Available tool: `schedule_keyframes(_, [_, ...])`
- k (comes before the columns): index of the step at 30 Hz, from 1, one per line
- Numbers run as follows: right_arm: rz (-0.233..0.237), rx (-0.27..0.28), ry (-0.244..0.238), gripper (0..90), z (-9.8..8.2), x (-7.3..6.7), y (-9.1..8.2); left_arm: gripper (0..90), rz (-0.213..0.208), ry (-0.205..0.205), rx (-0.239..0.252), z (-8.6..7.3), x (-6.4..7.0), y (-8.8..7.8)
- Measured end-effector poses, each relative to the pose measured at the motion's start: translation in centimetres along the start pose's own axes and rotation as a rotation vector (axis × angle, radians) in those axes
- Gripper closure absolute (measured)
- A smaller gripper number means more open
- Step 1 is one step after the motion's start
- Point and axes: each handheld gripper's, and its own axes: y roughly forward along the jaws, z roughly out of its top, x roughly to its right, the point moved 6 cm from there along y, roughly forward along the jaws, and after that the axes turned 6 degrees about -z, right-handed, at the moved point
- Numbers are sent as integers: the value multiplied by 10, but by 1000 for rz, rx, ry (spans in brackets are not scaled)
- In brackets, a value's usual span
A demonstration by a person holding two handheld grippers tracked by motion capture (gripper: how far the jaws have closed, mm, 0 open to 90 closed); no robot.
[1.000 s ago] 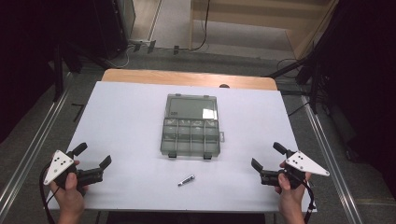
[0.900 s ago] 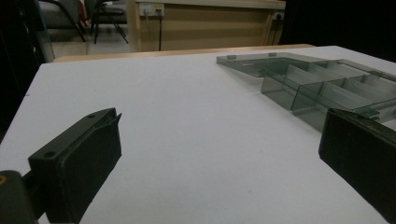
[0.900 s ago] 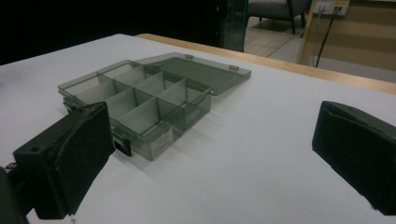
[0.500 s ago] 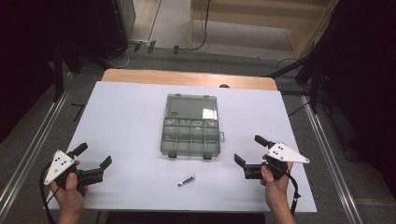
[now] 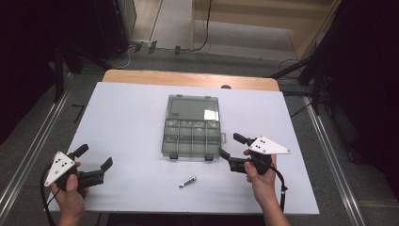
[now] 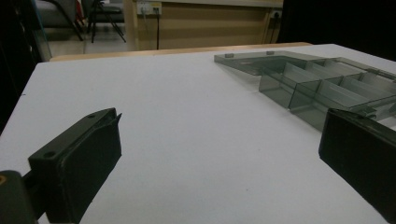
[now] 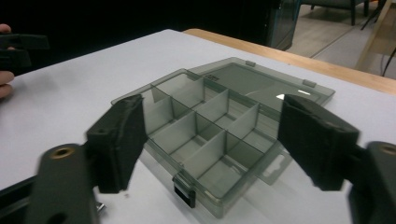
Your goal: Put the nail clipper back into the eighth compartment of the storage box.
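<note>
The right gripper (image 5: 229, 149), jaws closing yet still spread on nothing, sits just beside the box (image 5: 192, 126). The left gripper (image 5: 96, 159) is spread, well apart.

Surroundings: bench and floor, lit middle, dark edges.
White table top (image 5: 131, 122) is filling the centre of the frame, with a wooden strip (image 5: 188, 78) showing along its far edge. Metal rails (image 5: 28, 150) are running down both sides. A black cable (image 5: 205, 28) is hanging at top centre, beside pale wooden furniture (image 5: 263, 14). Black curtains (image 5: 371, 70) are closing off the right.
</note>
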Motion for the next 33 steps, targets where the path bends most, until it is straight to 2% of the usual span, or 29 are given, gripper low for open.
schedule_keyframes(2, [-5,-13,-3,331,1,-3,4,0,0,1,0,0,0,0])
schedule_keyframes(3, [-36,-26,-15,382,1,-5,7,0,-1,0,0,0,0,0])
schedule_keyframes(4, [-42,-30,-21,426,2,-7,10,0,0,1,-2,0,0,0])
schedule_keyframes(6, [-6,-31,-1,582,3,-11,14,0,0,1,-2,0,1,0])
schedule_keyframes(8, [-15,-56,-20,675,2,-14,18,0,-1,1,-2,0,1,0])
schedule_keyframes(10, [12,-78,-49,742,2,-21,24,0,-1,1,-2,0,0,0])
schedule_keyframes(12, [36,-80,-64,795,3,-26,26,0,0,1,-2,0,1,0])
schedule_keyframes(13, [65,-74,-77,841,5,-32,29,0,0,3,-4,0,1,0])
schedule_keyframes(14, [65,-74,-77,841,5,-32,29,0,0,3,-4,0,1,0])
schedule_keyframes(15, [84,-82,-94,885,6,-37,31,0,0,3,-4,0,1,0])
schedule_keyframes(23, [142,-124,-163,900,10,-55,43,0,0,3,-4,0,1,0])
schedule_keyframes(27, [143,-139,-182,900,8,-61,49,0,-1,5,-6,0,1,0])
schedule_keyframes(31, [197,-168,-210,900,2,-71,52,0,-3,4,-7,0,1,1])
schedule_keyframes(33, [250,-190,-214,900,-1,-77,53,0,-4,6,-9,0,1,1])
